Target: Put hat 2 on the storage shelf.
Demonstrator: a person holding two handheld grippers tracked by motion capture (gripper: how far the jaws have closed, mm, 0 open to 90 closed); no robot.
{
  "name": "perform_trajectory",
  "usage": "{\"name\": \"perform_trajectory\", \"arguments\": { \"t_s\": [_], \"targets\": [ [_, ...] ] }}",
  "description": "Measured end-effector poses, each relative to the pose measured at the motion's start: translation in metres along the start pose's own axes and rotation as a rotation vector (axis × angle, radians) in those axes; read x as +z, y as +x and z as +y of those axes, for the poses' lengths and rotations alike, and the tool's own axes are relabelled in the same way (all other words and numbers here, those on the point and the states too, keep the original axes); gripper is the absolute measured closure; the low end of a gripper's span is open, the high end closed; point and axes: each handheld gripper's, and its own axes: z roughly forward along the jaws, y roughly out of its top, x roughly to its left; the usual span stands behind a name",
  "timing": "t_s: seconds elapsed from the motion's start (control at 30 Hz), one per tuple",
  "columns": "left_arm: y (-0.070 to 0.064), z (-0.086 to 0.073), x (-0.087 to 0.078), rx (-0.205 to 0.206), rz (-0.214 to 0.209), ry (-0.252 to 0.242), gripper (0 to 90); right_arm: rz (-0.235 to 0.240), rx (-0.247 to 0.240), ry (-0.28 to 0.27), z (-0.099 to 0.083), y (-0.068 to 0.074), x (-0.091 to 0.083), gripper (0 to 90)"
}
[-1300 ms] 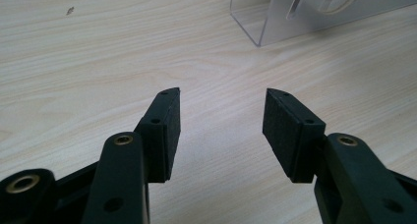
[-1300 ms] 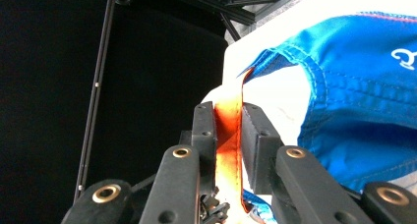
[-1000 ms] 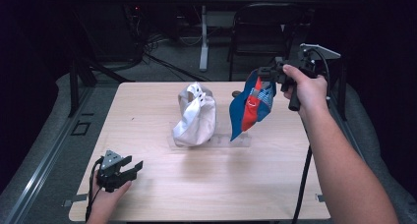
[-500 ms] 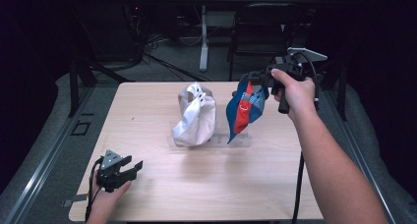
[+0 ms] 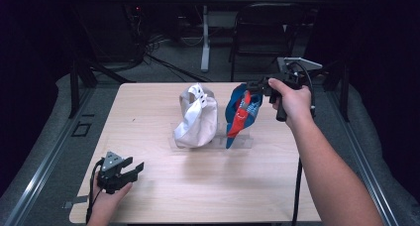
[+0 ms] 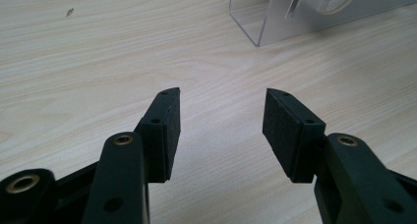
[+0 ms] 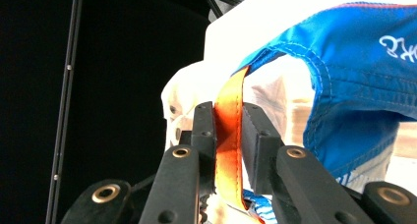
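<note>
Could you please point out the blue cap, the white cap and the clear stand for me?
blue cap point(image 5: 244, 107): high view, on its blue crown.
white cap point(image 5: 197, 119): high view, on its front panel.
clear stand point(image 6: 275, 18): left gripper view, on its upright clear wall.

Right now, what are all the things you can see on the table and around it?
Blue cap: one, blue with an orange strap, on the clear stand, strap pinched by the right gripper.
White cap: one, white, on the clear stand beside the blue cap.
Clear stand: one, see-through plastic, middle of the table.
Table: one, light wood.
Chair: one, black, behind the table.
Left gripper: one, black, jaws apart, low over the table's near left corner.
Right gripper: one, black, held up at the blue cap.
</note>
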Motion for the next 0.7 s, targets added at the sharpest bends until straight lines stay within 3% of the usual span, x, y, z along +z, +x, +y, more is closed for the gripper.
{"name": "perform_trajectory", "arguments": {
  "t_s": [0.37,0.43,0.7],
  "targets": [
    [0.000,0.000,0.000,0.005,0.001,0.000,49.5,-0.025,-0.005,0.005,-0.006,-0.009,0.004,77.1],
    [0.000,0.000,0.000,0.003,0.001,0.000,49.5,-0.033,-0.008,0.022,-0.006,-0.010,0.001,76.9],
    [-0.001,0.000,0.003,-0.001,-0.003,-0.014,49.5,-0.062,-0.035,0.003,-0.008,-0.012,-0.010,72.0]
  ]
}}
